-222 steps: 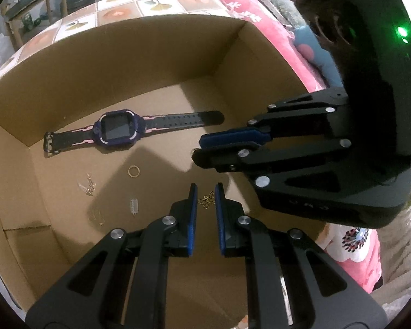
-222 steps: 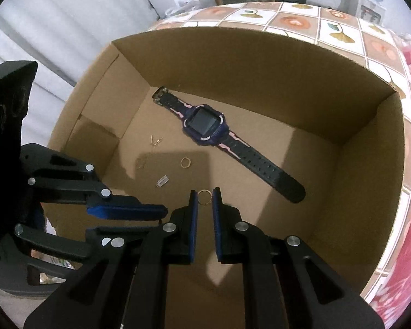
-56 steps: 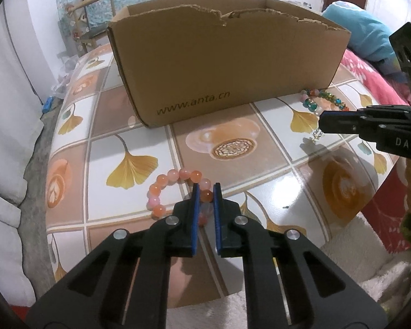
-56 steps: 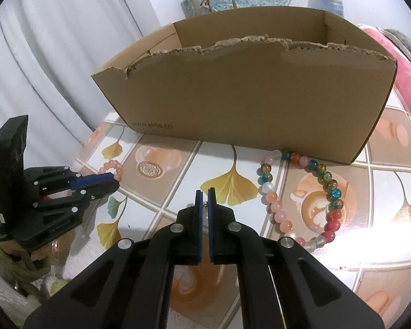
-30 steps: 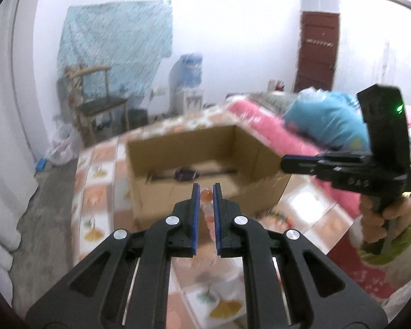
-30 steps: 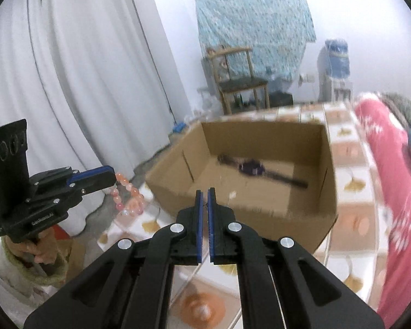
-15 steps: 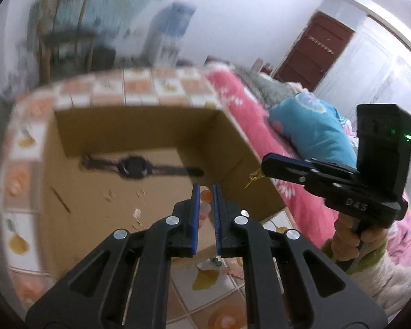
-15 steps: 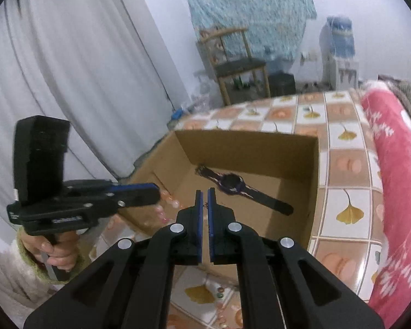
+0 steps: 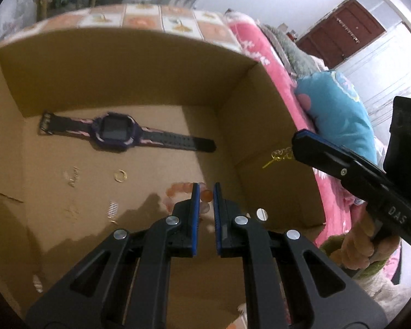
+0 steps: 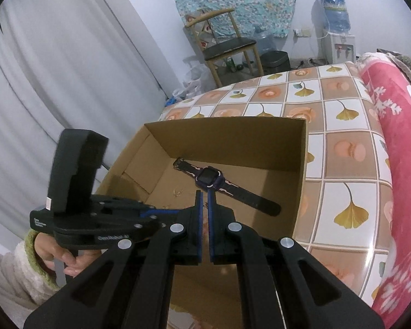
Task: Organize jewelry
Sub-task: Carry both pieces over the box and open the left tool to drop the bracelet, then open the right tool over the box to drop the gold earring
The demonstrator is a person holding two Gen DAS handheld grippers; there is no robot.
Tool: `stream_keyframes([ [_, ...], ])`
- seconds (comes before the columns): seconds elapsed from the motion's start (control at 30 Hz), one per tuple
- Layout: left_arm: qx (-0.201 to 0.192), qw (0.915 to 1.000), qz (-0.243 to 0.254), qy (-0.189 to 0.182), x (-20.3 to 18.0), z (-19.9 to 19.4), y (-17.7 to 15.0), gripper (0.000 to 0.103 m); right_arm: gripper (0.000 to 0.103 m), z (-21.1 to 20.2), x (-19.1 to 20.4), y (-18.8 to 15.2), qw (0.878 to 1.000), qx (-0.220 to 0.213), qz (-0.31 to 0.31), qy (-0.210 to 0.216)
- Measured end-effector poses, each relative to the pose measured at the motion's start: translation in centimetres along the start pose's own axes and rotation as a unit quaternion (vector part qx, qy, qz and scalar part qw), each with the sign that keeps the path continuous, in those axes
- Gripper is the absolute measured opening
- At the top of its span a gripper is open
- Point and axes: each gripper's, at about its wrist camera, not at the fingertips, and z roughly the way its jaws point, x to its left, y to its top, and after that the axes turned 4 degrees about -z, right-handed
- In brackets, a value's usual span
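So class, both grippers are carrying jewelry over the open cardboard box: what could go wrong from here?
1. The right gripper pinches only a tip of the small gold charm, which hangs near the cardboard box's side wall; it may fall outside.
2. The left gripper holds the pink bead bracelet by one bead; the loop could slip early.
3. Dropped beads might land on the gold ring or watch, tangling things.

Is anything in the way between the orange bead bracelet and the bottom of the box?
Nothing visible. The left gripper holds the bead bracelet over bare cardboard inside the box. The watch lies farther back, and the small gold ring sits off to the side.
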Motion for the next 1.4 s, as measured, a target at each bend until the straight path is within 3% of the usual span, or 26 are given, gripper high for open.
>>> stream_keyframes([
  [0.37, -0.02, 0.9995, -0.023, -0.001, 1.0, -0.6, 0.5, 0.01, 0.004, 0.5, -0.3, 0.3, 1.0, 0.011, -0.001, -0.006],
  [0.53, -0.056, 0.9983, -0.012, 0.011, 1.3, -3.4, 0.1, 0.021, 0.004, 1.6, 0.0, 0.7, 0.999, 0.033, 0.002, -0.004],
  [0.83, -0.13, 0.9912, 0.014, 0.02, 2.0, -9.5, -3.7, 0.038, 0.004, 6.2, 0.1, 2.3, 0.992, 0.122, 0.013, -0.019],
  [1.0, -0.16, 0.9853, 0.036, 0.047, 2.6, -12.1, -6.3, 0.048, 0.005, 8.1, -0.2, 2.9, 0.986, 0.159, 0.018, -0.041],
  [1.27, -0.18, 0.9798, 0.041, 0.076, 4.6, -14.3, -9.3, 0.05, 0.005, 9.2, -0.2, 3.3, 0.978, 0.198, 0.008, -0.058],
  [1.37, -0.183, 0.9792, 0.038, 0.078, 5.5, -14.4, -10.0, 0.051, 0.005, 10.0, 0.2, 3.3, 0.971, 0.229, -0.012, -0.064],
  [1.4, -0.188, 0.9786, 0.04, 0.074, 5.7, -14.6, -10.2, 0.051, 0.01, 10.5, 0.5, 3.2, 0.967, 0.247, -0.022, -0.066],
])
